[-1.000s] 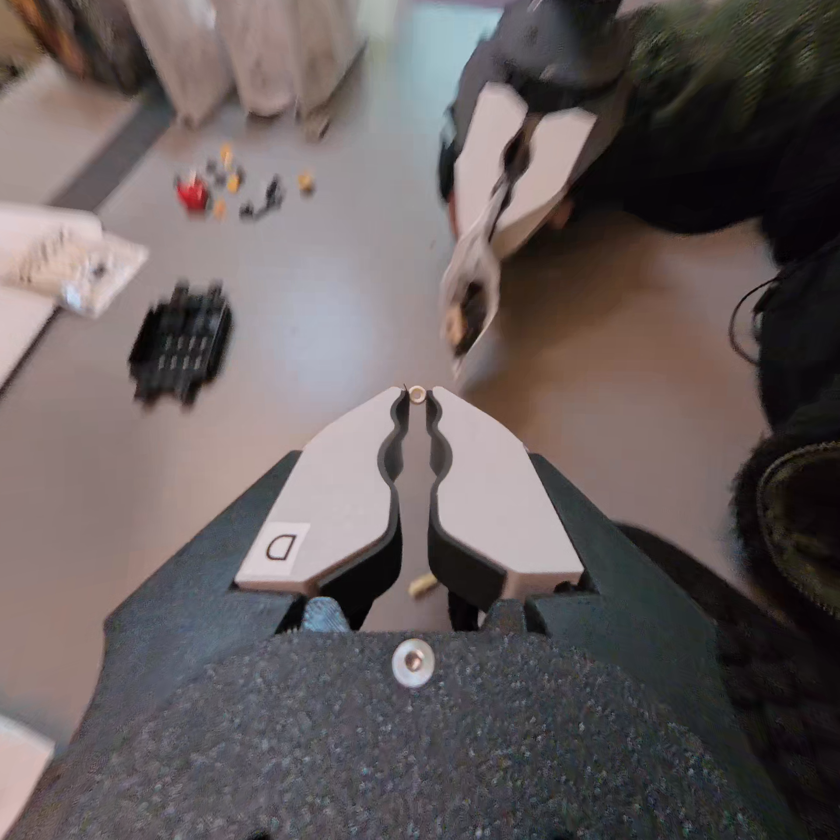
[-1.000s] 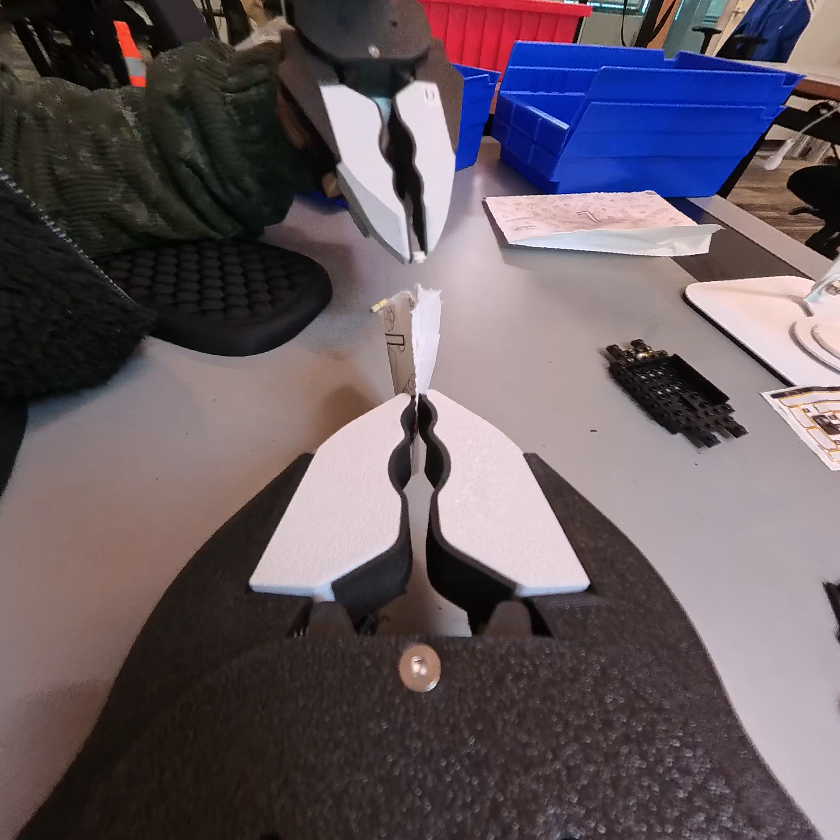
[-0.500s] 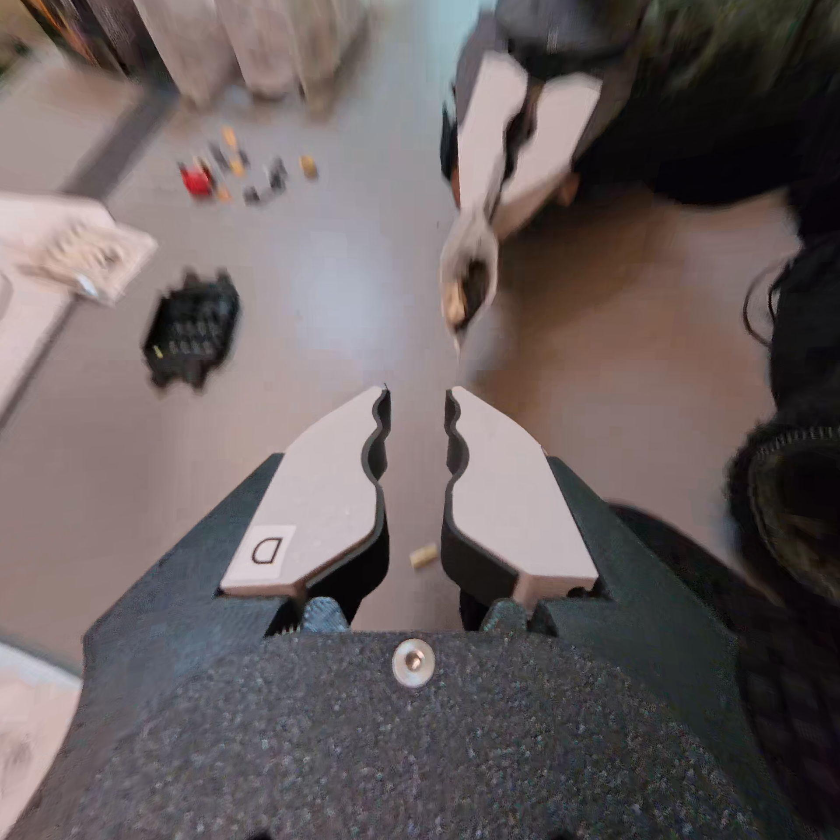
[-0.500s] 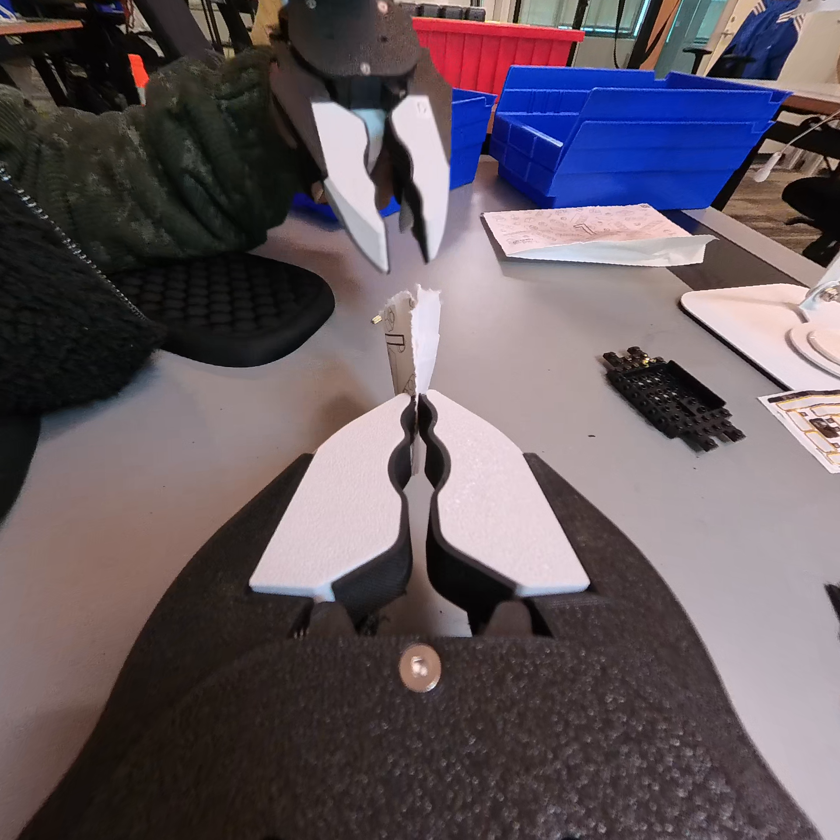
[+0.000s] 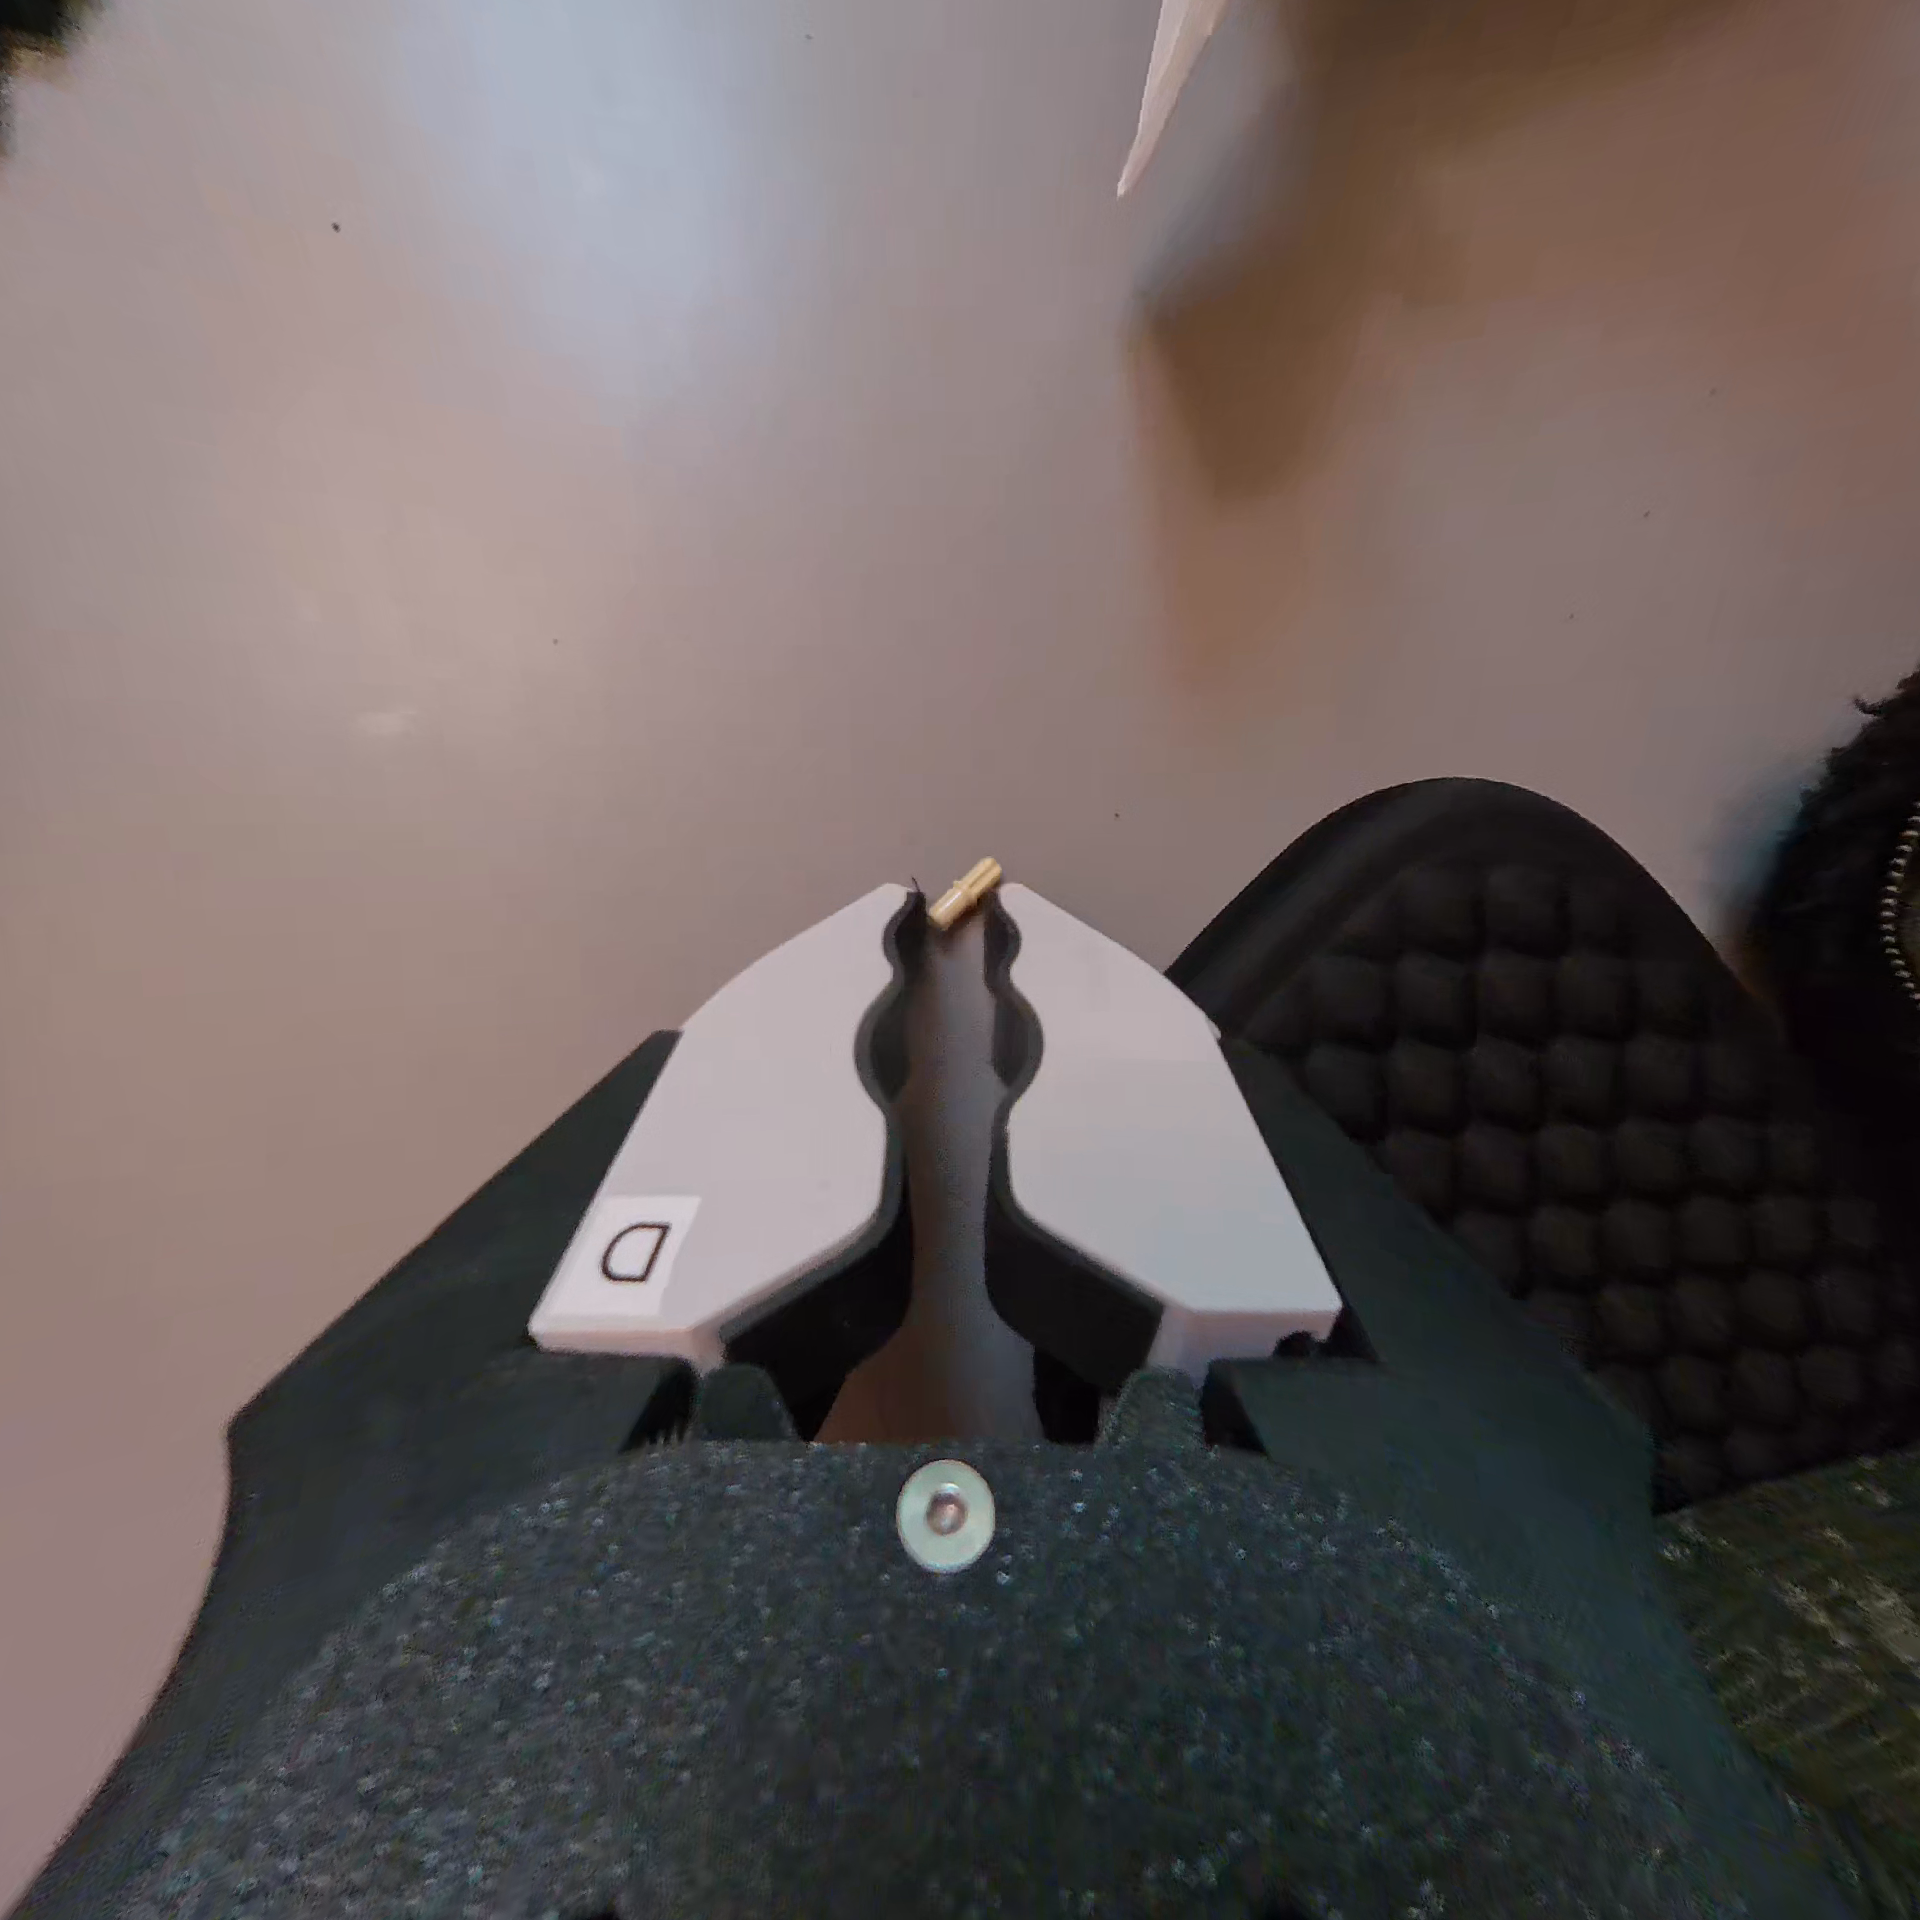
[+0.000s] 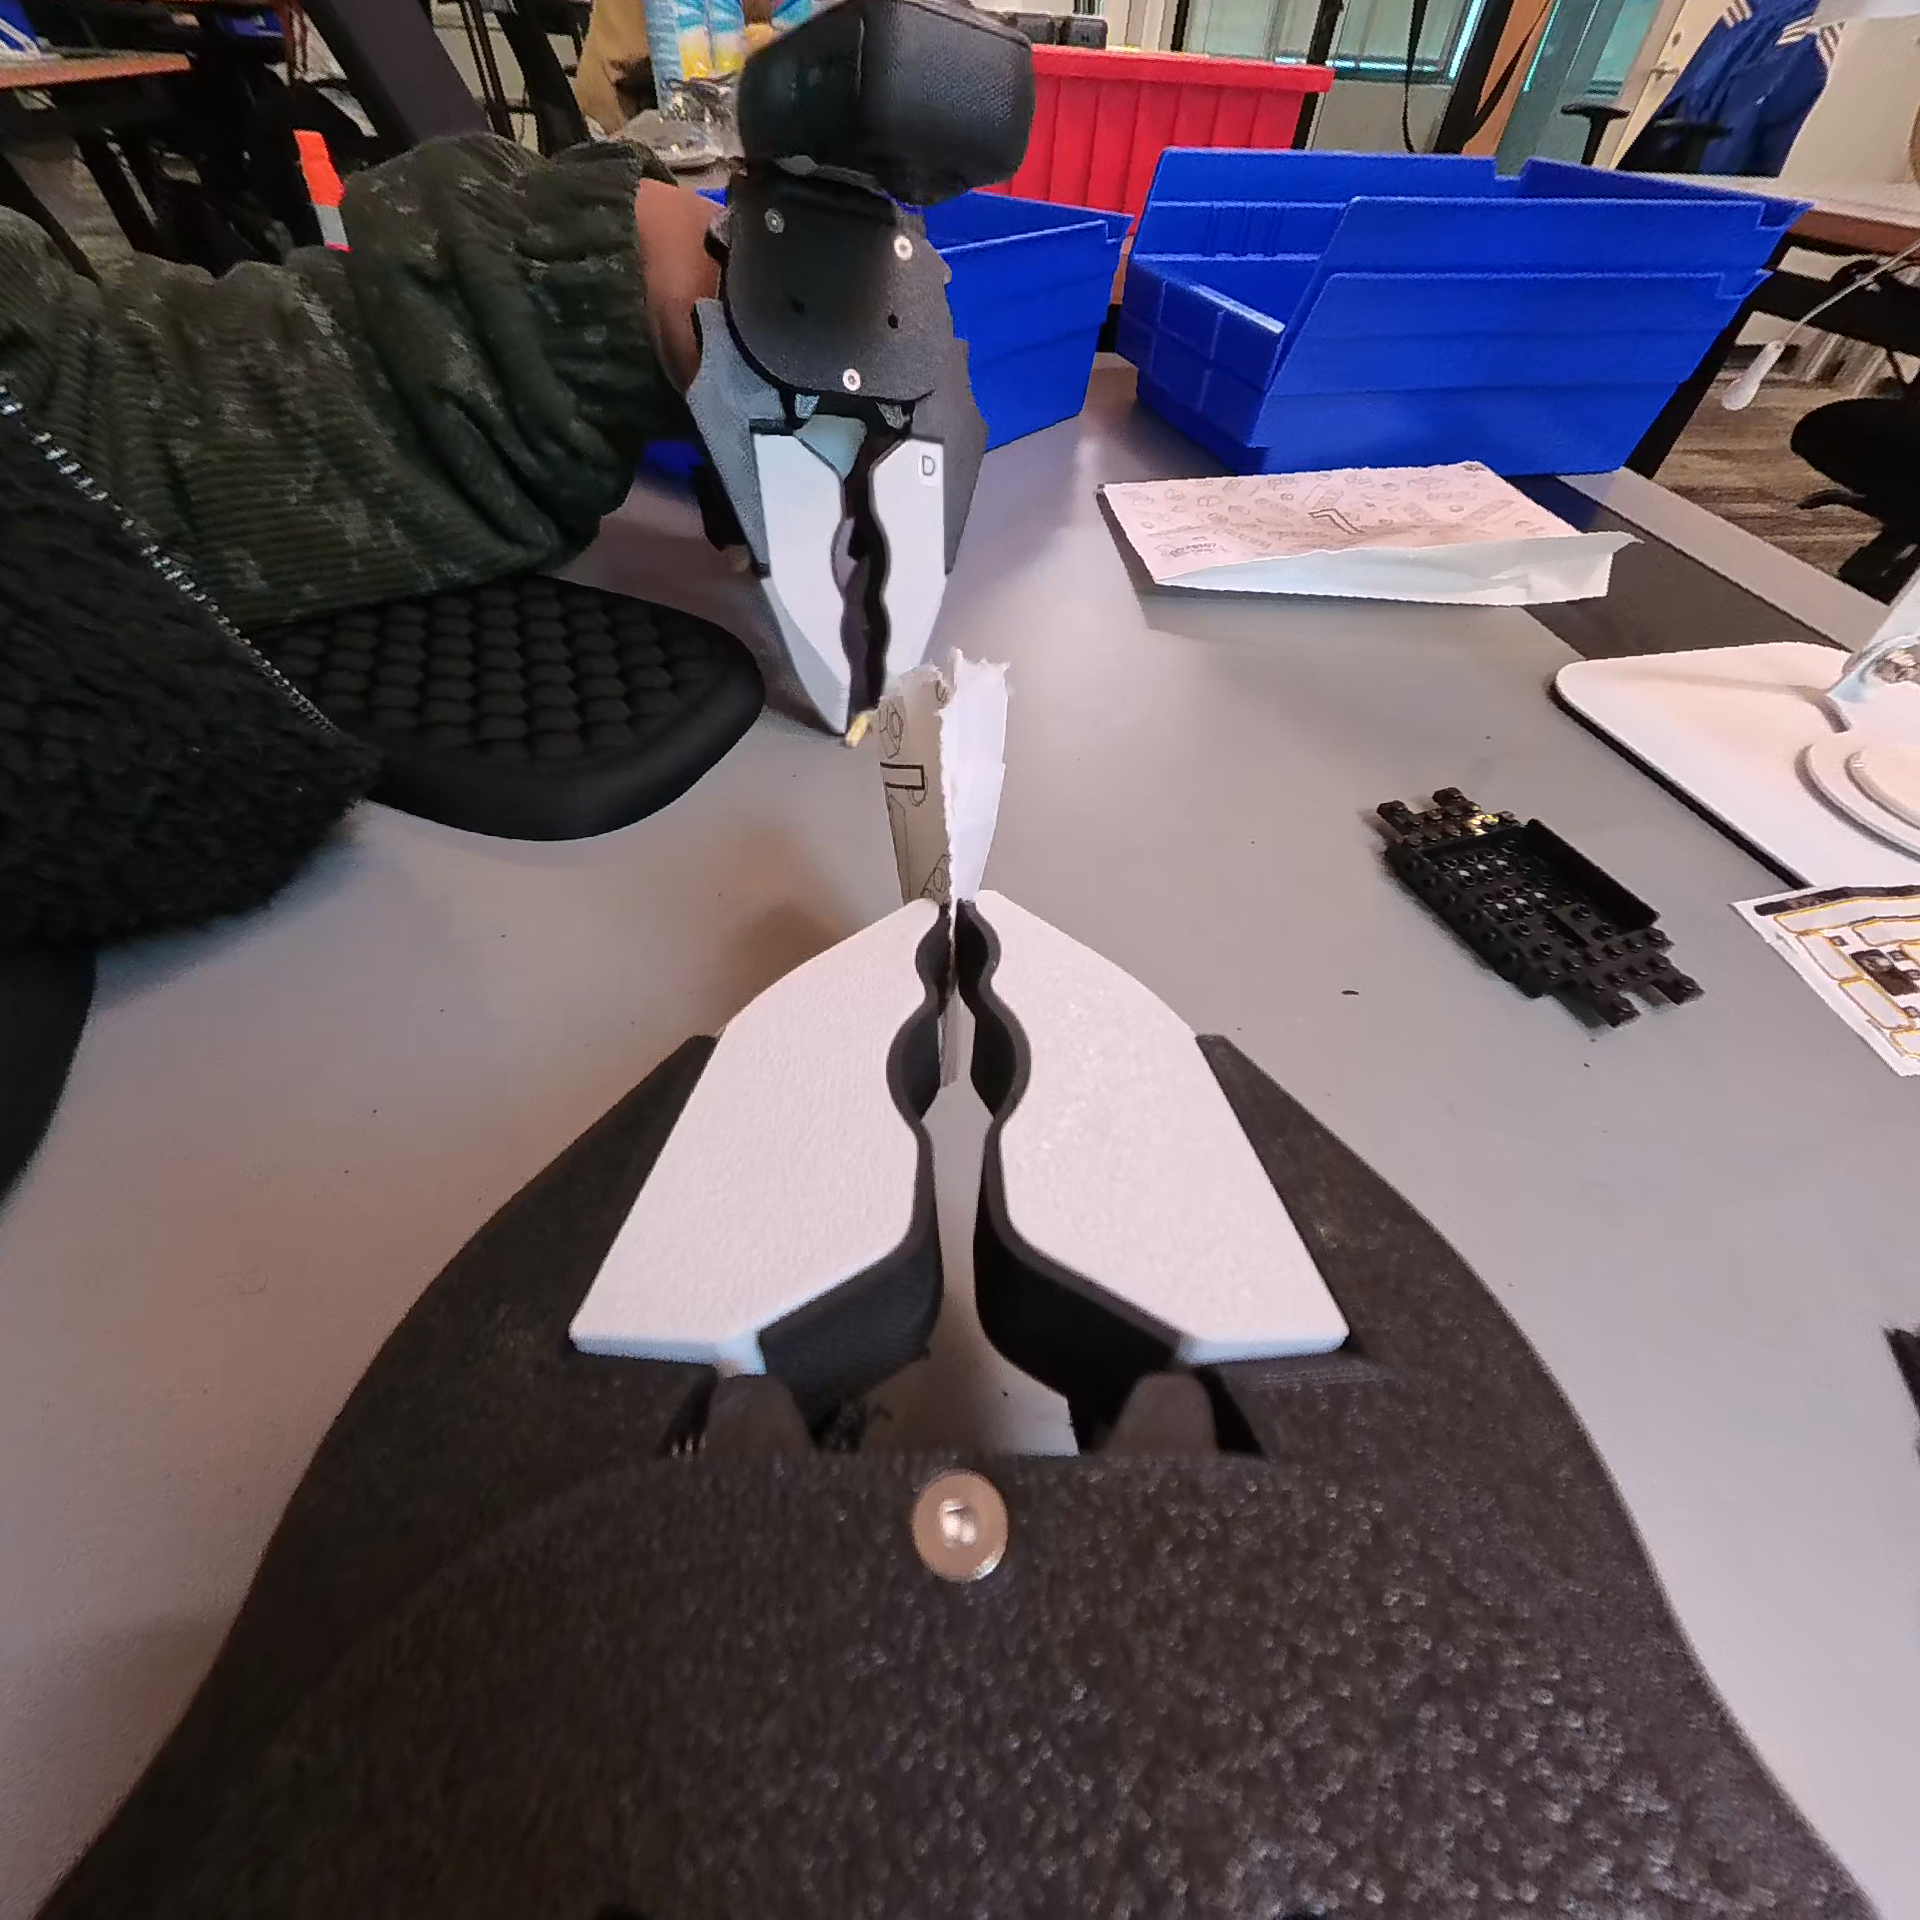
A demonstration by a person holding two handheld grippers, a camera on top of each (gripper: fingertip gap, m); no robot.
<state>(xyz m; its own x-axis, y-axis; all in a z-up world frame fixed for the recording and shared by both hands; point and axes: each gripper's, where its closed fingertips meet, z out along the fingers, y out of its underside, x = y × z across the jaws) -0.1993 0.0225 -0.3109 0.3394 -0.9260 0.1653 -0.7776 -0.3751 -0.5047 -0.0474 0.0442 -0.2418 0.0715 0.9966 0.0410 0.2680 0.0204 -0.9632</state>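
My left gripper (image 5: pixel 958 916) points down at the grey table (image 5: pixel 520 623), its tips at the surface. It is shut on a small tan peg (image 5: pixel 964 906) that sticks out slantwise between the tips. The right wrist view shows this gripper (image 6: pixel 857 717) too, with the peg (image 6: pixel 854 732) at its tip. My right gripper (image 6: pixel 954 914) is shut on a torn white paper packet (image 6: pixel 945 790) and holds it upright above the table. The packet's top is close beside the left gripper's tips. A corner of the packet (image 5: pixel 1164 104) shows at the top of the left wrist view.
A black honeycomb pad (image 6: pixel 499 707) lies under a green sleeve (image 6: pixel 364 364) at the left. Blue bins (image 6: pixel 1455 312) and a red bin (image 6: pixel 1143 114) stand at the back. A printed paper bag (image 6: pixel 1351 540), a black brick plate (image 6: pixel 1527 914), a white base (image 6: pixel 1714 707) and a printed sheet (image 6: pixel 1849 966) lie at the right. Spacing between my two grippers at the tips: around 15 cm. Between my right fingertips and the black brick plate (image 6: pixel 1527 914) there is roughly 15 cm.
My left gripper opened, dropped to the table near the black pad and closed on the tan peg there. My right gripper has kept still with the packet.
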